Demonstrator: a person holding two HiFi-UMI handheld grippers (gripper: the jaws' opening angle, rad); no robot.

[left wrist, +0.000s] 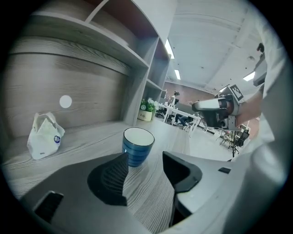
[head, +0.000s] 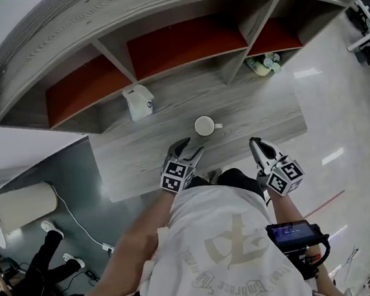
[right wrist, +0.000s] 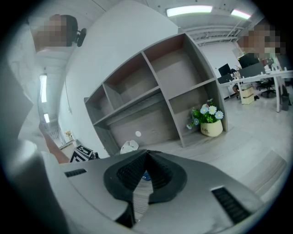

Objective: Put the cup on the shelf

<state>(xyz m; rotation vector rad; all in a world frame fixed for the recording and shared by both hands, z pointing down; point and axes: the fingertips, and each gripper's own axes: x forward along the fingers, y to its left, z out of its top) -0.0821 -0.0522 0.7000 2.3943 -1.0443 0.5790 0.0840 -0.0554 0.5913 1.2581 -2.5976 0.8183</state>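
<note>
Left jaws stand partly open with bare table grain between the pads and nothing gripped. The cup [left wrist: 137, 145], blue-ringed outside and white inside, sits upright just past their tips, and neither pad presses it. In the left gripper view its lower edge is hidden behind the jaw on that view's left side.

From the head view the cup [head: 204, 126] is on the table [head: 266, 113], at about 1 o'clock from my left gripper [head: 186, 144] and 10 o'clock from my right gripper [head: 256, 142], its handle pointing to 3 o'clock.

My right jaws are closed tip to tip and hold nothing. In the right gripper view only a sliver of blue shows through the slit below the tips of my right gripper [right wrist: 146, 153].

A white bag [head: 139, 101] stands at 10 o'clock from the cup, at the foot of the shelf [head: 162, 48]. A flower pot [head: 263, 64] sits at 2 o'clock in a lower compartment.
</note>
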